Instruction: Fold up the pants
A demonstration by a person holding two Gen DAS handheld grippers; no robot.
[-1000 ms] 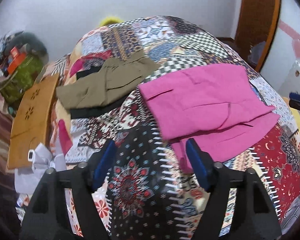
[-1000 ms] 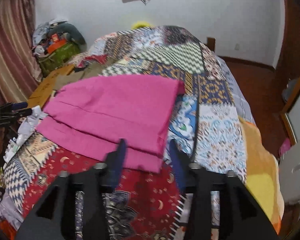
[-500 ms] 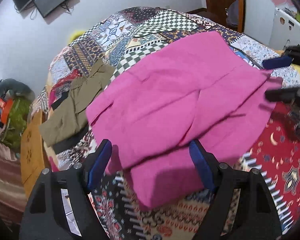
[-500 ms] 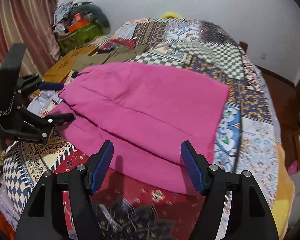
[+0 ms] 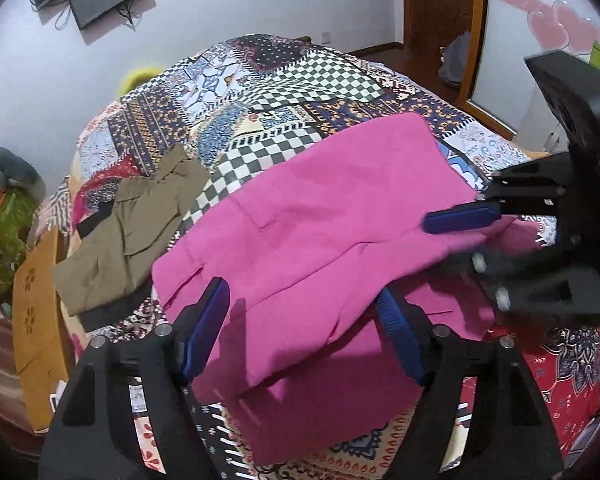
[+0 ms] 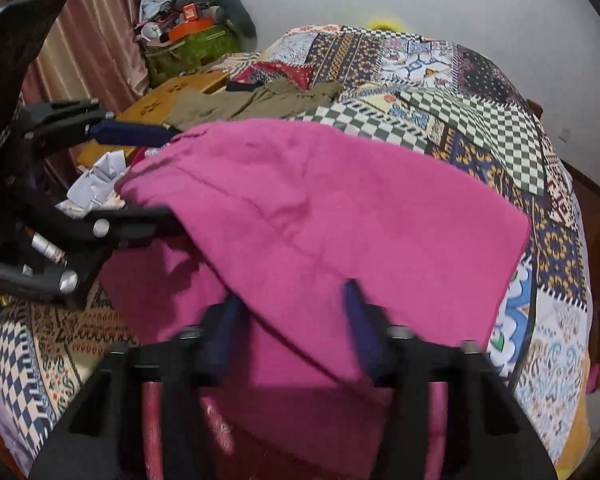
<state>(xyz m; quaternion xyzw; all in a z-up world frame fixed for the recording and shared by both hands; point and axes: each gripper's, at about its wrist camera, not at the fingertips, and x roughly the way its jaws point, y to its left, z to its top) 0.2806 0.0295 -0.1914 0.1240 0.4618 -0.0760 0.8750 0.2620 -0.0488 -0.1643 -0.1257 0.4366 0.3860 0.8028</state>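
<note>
The pink pants (image 5: 316, 240) lie on the patchwork bedspread (image 5: 284, 92) near the bed's near edge, already doubled over once, with an upper layer resting askew on a lower one. As I read it, the step in hand is taking hold of the near edge of the cloth for a further fold.

The left tongs (image 5: 304, 332) stand wide, their blue pads either side of the upper layer's near edge and closed on nothing. In the left wrist view the right tongs (image 5: 466, 236) come in from the right; one blue pad lies over the cloth's right-hand end, and the lower one is blurred. In the right wrist view the right tongs (image 6: 296, 328) are spread apart with the edge of the fabric between them; I judge them not yet closed on it, though the blur leaves some doubt. There the left tongs (image 6: 156, 172) bracket the cloth's left-hand end.

The pants' long axis seems to run across the bed, roughly along its near edge, between the two tongs. Which end is the waist I cannot tell for sure; a pocket slit (image 5: 184, 284) shows towards the left end.

The next move would call for both tongs to close on the same layer and carry it together, level, so the fold lands square.

An olive garment (image 5: 128, 236) lies well apart, towards the bed's left edge.
</note>
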